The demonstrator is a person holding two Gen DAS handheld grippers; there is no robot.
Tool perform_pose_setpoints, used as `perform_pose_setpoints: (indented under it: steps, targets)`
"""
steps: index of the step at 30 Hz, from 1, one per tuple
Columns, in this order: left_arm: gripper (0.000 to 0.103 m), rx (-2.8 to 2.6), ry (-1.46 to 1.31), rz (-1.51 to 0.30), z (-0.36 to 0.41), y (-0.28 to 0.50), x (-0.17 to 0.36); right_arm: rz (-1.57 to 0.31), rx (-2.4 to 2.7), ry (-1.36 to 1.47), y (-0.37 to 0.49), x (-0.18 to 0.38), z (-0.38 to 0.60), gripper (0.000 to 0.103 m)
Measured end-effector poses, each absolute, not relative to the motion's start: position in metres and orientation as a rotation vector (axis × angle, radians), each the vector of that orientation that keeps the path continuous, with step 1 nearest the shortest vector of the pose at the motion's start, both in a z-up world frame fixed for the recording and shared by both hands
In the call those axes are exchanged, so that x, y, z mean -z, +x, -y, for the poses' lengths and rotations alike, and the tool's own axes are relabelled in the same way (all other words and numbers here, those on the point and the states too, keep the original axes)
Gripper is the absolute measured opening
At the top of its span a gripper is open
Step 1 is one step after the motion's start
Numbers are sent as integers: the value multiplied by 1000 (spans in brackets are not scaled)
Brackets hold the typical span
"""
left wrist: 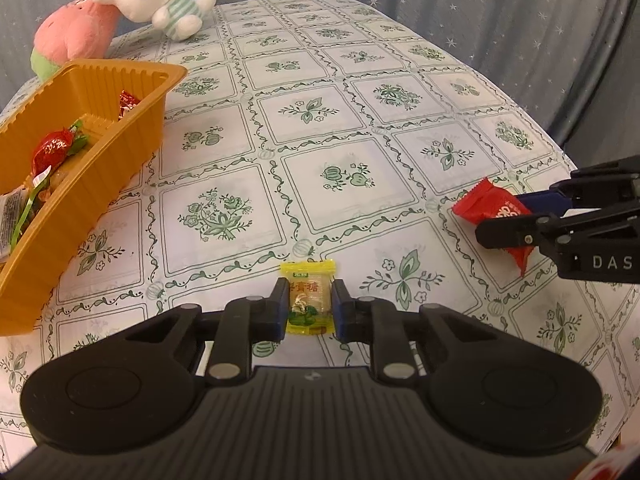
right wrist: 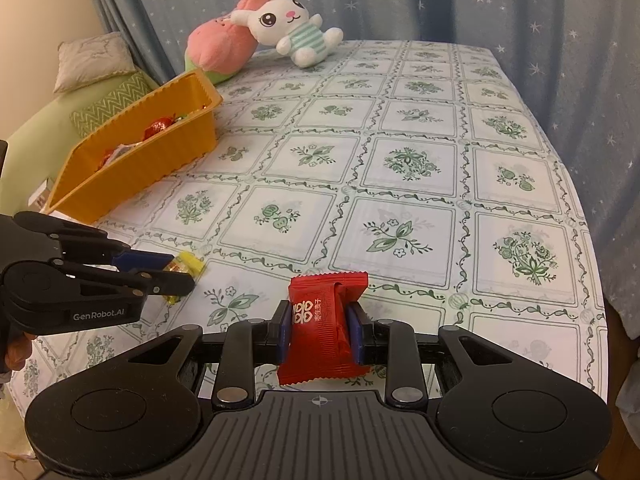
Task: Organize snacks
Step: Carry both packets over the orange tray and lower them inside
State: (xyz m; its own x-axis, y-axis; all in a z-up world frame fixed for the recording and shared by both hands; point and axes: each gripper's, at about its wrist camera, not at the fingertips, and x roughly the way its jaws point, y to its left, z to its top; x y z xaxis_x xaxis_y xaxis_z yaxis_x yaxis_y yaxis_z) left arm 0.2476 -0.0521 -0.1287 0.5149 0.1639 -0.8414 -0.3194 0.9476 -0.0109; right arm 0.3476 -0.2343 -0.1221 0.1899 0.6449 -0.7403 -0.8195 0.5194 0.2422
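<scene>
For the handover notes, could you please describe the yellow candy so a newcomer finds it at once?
Start at the orange tray on the floral tablecloth. To its right, the left tool grips the yellow candy; the right tool holds a red packet.

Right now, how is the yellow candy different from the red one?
The yellow candy has a see-through yellow wrapper with green on it; the red snack packet is solid red with white symbols. The yellow candy looks smaller and flatter, while the red snack packet looks bigger and puffier. The left gripper holds the yellow one, the right gripper the red. Both are pinched between closed jaws.
</scene>
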Motion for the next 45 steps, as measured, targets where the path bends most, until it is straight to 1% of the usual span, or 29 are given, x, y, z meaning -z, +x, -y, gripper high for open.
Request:
perform_pose_setpoints:
  steps: [13,26,36,45]
  targets:
    - [19,-284,-185,-965,49,238,117,-889,-1055,-237,340,116,230,30]
    - [19,-307,-228,-868,31,200,71,-864,-1104,-227,319,88,205,30]
    - [19,-391,-252,-793,-4,162,38,-802,-1200,-251,289,58,156,30]
    - [19,-465,-267,-761,-47,129,25,-782,-1274,-260,264,47,106,30]
